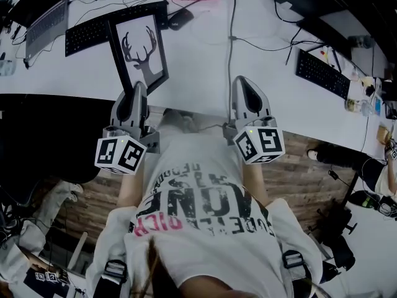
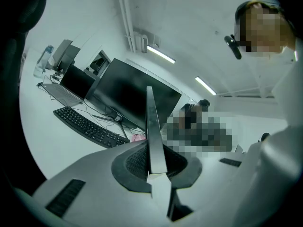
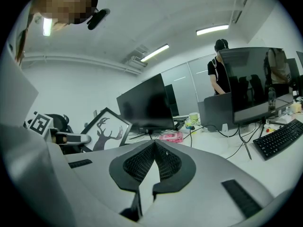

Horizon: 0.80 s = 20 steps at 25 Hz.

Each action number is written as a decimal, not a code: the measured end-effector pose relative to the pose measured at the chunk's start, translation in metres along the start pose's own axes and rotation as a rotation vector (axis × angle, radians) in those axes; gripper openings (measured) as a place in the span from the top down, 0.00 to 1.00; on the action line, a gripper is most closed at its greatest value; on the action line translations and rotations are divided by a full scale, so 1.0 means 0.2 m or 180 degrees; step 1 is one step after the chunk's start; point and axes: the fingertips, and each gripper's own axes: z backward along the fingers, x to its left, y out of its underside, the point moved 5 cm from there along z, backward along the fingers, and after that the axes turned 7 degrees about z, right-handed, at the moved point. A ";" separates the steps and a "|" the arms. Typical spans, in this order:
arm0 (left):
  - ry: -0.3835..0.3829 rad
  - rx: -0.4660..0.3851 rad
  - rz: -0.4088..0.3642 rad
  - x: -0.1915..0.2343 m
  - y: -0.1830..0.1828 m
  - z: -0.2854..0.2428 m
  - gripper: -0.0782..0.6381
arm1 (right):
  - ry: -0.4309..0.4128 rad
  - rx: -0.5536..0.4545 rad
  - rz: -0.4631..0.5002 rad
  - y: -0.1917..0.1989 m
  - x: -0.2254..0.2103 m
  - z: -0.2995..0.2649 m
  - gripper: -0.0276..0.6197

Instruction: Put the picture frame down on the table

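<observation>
Picture frame [image 1: 139, 49]: clamped upright and edge-on in left gripper [image 1: 139, 89], jaws nearly together on its near edge. Sits over near left part of table [image 1: 198, 73]; contact with surface unclear. Right gripper [image 1: 244, 82] closed, empty, just to the right. Not yet laid flat; lowering and release outstanding.

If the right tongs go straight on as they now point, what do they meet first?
Probably the bare white table: the right tongs, shut and empty, aim slightly down across it. Further along that line sit the pink item and the black monitor; depth is hard to judge.
</observation>
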 end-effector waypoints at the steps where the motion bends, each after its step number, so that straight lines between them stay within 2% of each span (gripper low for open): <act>1: 0.0003 0.0003 0.0003 0.00 0.00 0.00 0.85 | 0.0011 -0.0004 -0.0004 0.00 -0.01 0.00 0.96; 13: 0.0045 0.0101 -0.0029 0.09 -0.15 -0.12 0.85 | 0.0038 -0.0035 -0.0046 -0.09 0.07 -0.19 0.96; 20: 0.0073 0.0117 -0.0080 0.14 -0.20 -0.10 0.85 | 0.0076 -0.0053 -0.0039 -0.10 0.13 -0.20 0.96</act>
